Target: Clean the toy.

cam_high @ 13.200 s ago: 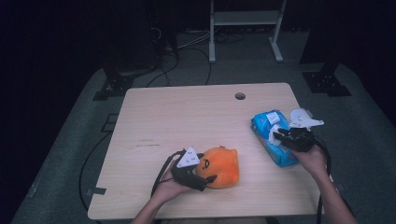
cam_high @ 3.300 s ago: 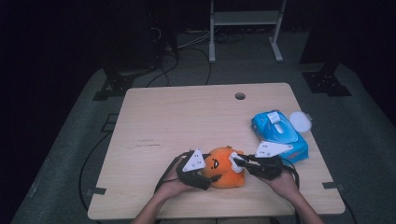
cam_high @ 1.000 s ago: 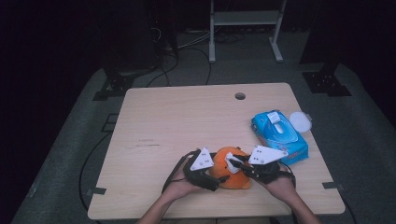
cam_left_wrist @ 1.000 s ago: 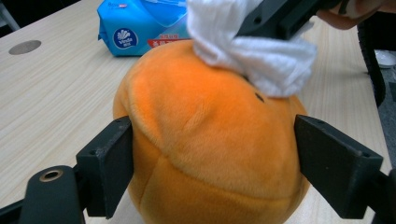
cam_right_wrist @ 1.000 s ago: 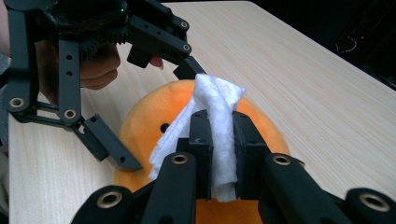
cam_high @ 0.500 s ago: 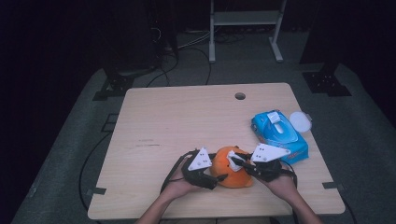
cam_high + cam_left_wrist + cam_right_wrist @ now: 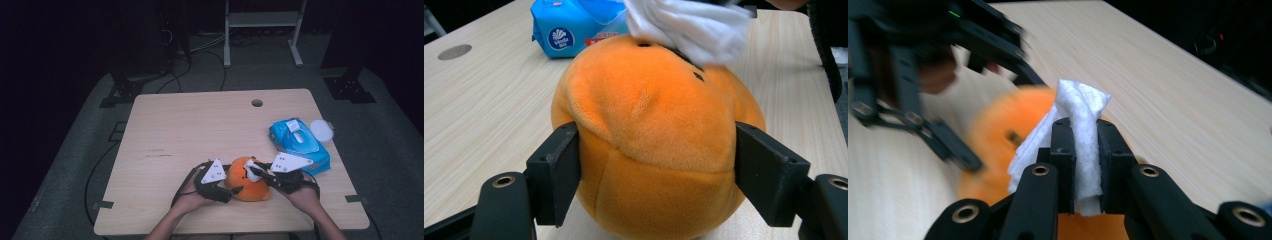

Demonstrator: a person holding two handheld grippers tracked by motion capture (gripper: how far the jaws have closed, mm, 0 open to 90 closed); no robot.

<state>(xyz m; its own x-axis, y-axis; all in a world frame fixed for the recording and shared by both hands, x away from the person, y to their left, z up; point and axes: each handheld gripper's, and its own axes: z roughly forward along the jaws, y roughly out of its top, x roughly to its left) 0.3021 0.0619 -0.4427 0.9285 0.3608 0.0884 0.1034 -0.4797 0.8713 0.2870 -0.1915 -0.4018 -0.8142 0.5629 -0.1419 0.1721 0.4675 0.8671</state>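
**Two grippers on one orange plush toy**

High view: the orange plush toy (image 7: 248,181) sits near the table (image 7: 200,130) front edge, between the left gripper (image 7: 231,194) and the right gripper (image 7: 253,168).

Left gripper view: the jaws, which have just been opening slightly, press the round toy's sides; it has no clear long axis, and its dark-marked face points away.

Right gripper view: the jaws pinch a white wipe (image 7: 1079,145), its long axis along them.
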